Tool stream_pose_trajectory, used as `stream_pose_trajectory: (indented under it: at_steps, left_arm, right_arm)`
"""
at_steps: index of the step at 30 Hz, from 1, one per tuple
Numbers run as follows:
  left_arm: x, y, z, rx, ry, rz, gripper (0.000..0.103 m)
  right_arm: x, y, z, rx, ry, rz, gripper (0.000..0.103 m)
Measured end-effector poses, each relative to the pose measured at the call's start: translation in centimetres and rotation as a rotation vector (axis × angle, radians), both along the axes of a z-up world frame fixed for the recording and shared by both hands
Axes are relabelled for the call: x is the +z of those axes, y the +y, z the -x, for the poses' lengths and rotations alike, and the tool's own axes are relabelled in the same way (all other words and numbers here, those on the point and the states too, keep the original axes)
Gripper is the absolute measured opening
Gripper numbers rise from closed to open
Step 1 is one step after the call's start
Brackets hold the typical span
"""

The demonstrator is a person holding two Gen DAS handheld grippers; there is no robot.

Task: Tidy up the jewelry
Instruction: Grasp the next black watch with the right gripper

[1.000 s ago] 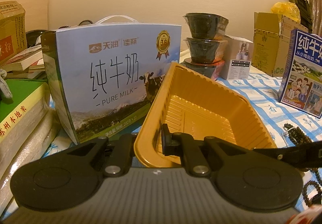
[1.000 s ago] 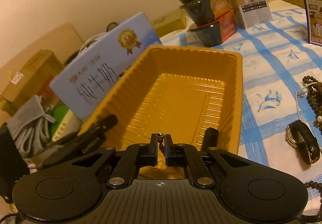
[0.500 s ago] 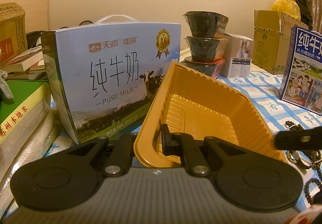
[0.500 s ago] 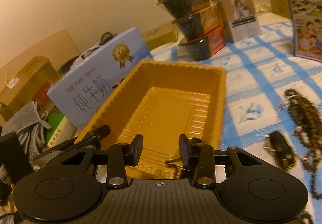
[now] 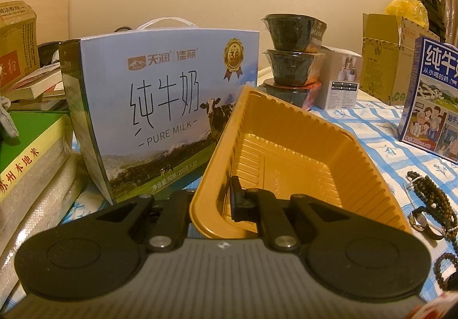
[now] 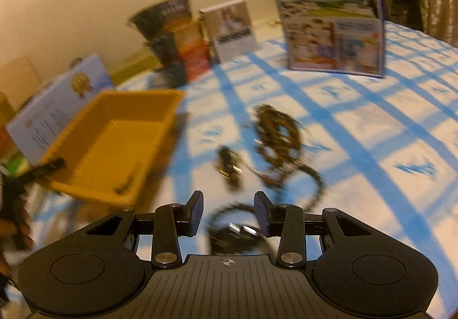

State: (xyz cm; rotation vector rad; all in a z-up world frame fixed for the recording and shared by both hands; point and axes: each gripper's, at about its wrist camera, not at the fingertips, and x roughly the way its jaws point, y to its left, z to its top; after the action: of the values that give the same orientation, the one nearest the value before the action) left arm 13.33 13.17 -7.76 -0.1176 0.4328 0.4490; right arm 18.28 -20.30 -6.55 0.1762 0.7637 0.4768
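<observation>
A yellow plastic tray (image 5: 286,158) is tilted up on the blue checked tablecloth. My left gripper (image 5: 210,201) is shut on the tray's near rim. My right gripper (image 6: 229,211) is open and empty above the cloth, to the right of the tray (image 6: 114,144). A small dark piece of jewelry (image 6: 123,187) lies in the tray's near corner. Dark bead strands (image 6: 277,130), a wristwatch (image 6: 229,165) and a bead bracelet (image 6: 234,230) lie on the cloth in front of the right gripper. The beads (image 5: 435,198) and watch (image 5: 423,221) also show in the left wrist view. The right wrist view is blurred.
A blue milk carton box (image 5: 160,107) stands just left of the tray. Stacked black bowls (image 5: 292,52), a small white box (image 5: 340,84) and a second milk box (image 6: 329,12) stand behind. Books and bags (image 5: 25,164) lie at the far left.
My right gripper opened, dropped the small piece into the tray, then swung right and away toward the loose jewelry on the cloth. My left gripper kept hold of the tray rim.
</observation>
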Motion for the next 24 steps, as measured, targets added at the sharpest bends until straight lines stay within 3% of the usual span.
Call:
stream_pose_trajectory:
  at_steps: [4, 16, 18, 20, 24]
  left_arm:
    - [0.0, 0.0, 0.0, 0.0, 0.0, 0.0, 0.009]
    - [0.0, 0.0, 0.0, -0.001, 0.002, 0.0, 0.009]
    - [0.0, 0.1, 0.0, -0.001, 0.002, -0.001, 0.009]
    - [0.0, 0.1, 0.0, -0.001, 0.002, 0.0, 0.009]
    - [0.0, 0.1, 0.0, -0.001, 0.002, 0.0, 0.009]
  right_arm:
    - [-1.2, -1.0, 0.5, 0.019, 0.023, 0.063, 0.04]
    - [-3.1, -0.7, 0.2, 0.033, 0.084, 0.112, 0.039]
    - [-3.2, -0.8, 0.0, 0.03, 0.085, 0.111, 0.035]
    - [-3.3, -0.9, -0.1, 0.033, 0.093, 0.107, 0.018]
    - [-3.4, -0.9, -0.3, 0.036, 0.097, 0.106, 0.013]
